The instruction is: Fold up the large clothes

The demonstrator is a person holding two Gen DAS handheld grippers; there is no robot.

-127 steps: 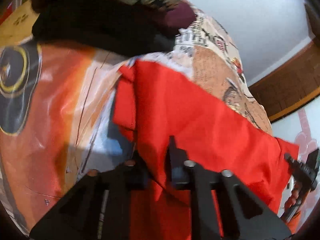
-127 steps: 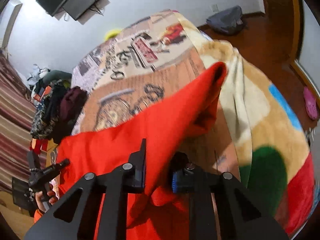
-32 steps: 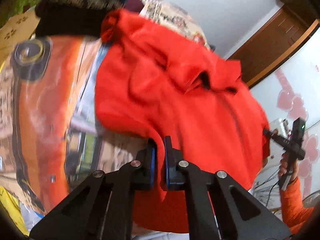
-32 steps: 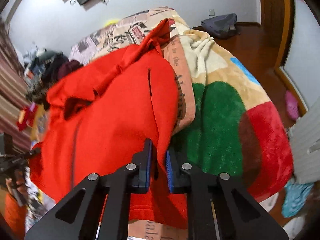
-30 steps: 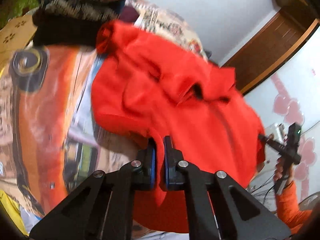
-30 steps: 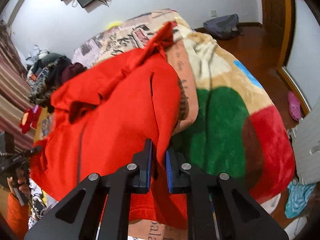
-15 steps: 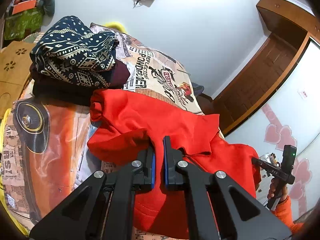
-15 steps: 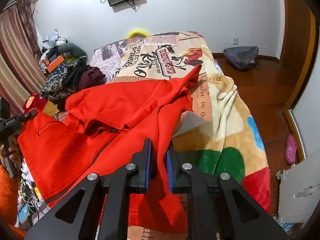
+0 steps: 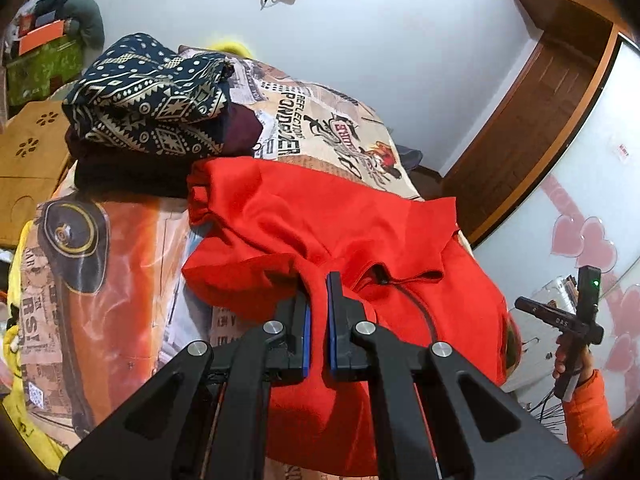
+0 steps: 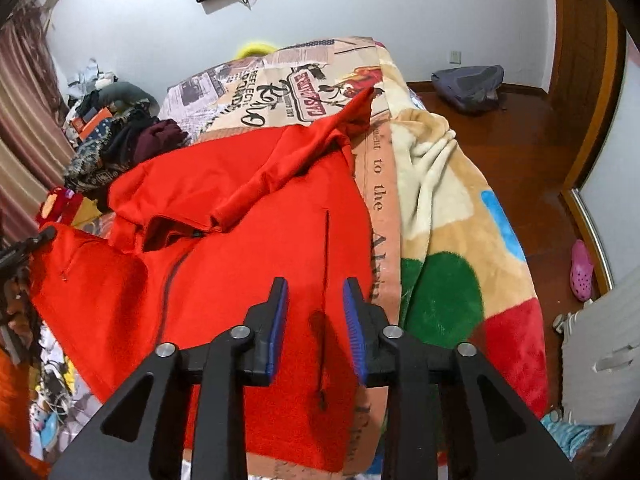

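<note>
A large red zip jacket (image 10: pixel 224 264) lies spread over the bed, its hem hanging off the near edge and one sleeve pointing to the far side. My left gripper (image 9: pixel 317 300) is shut on a raised fold of the red jacket (image 9: pixel 320 220) near its left side. My right gripper (image 10: pixel 315 312) hovers over the jacket's right front; its jaws are opening and the cloth lies flat below them, free of the blue pads. In the left wrist view the right gripper (image 9: pixel 568 320) shows far right, held by a hand in an orange sleeve.
A printed bedspread (image 10: pixel 304 80) and a colourful fleece blanket (image 10: pixel 448 240) cover the bed. A stack of folded dark and patterned clothes (image 9: pixel 152 96) sits at the bed's far left. A wooden floor (image 10: pixel 520 148) with a grey bag (image 10: pixel 468 80) and a pink shoe (image 10: pixel 582 270) lies to the right.
The right gripper has let go of the jacket's edge and its jaws have parted; the cloth dropped flat. The left gripper, still clamped on the fold, has risen, and the jacket settled on the bed.
</note>
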